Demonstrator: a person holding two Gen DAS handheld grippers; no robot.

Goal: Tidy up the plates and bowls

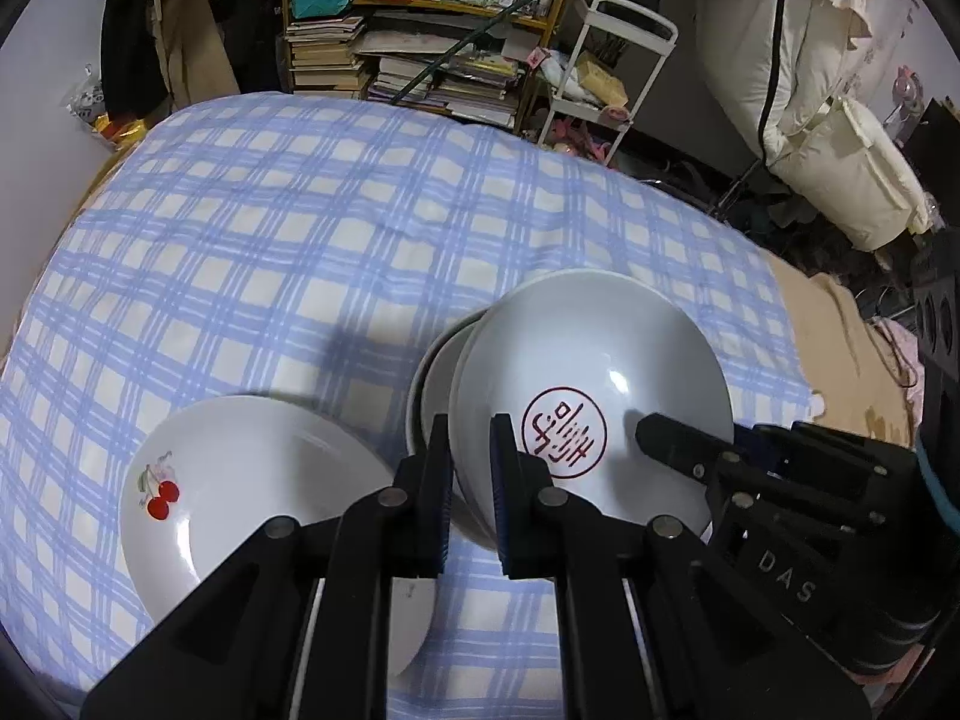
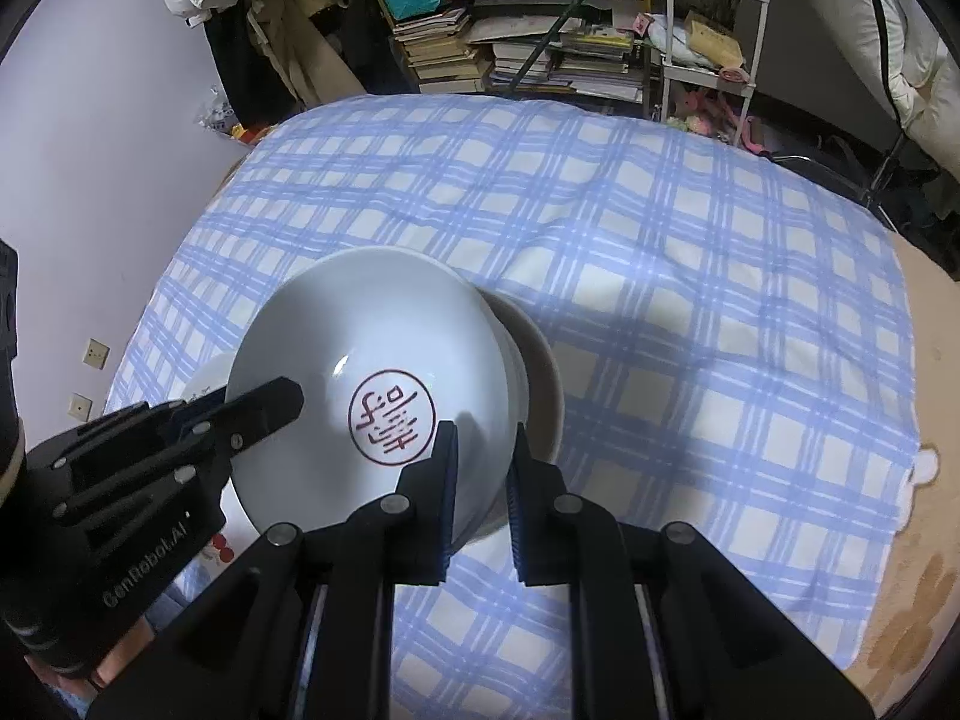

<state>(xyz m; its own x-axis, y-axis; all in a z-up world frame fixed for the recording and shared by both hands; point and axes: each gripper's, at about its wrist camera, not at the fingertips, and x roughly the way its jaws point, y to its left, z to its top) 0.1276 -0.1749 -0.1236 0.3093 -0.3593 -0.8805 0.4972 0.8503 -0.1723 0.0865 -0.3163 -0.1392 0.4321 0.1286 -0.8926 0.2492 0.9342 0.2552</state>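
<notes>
A white bowl with a red round seal inside (image 1: 594, 384) (image 2: 372, 378) is held tilted above a second white bowl (image 1: 429, 384) (image 2: 537, 372) that rests on the checked cloth. My left gripper (image 1: 471, 450) is shut on the seal bowl's left rim. My right gripper (image 2: 485, 456) is shut on its right rim; it shows in the left wrist view (image 1: 660, 438). The left gripper shows in the right wrist view (image 2: 270, 402). A white plate with red cherries (image 1: 240, 498) lies on the cloth to the left, partly under my left gripper.
The blue and white checked cloth (image 1: 300, 228) covers the table. Behind it stand a shelf of stacked books (image 1: 420, 72), a white metal cart (image 1: 606, 78) and hanging clothes (image 1: 138, 24). White bedding (image 1: 810, 90) lies at the right.
</notes>
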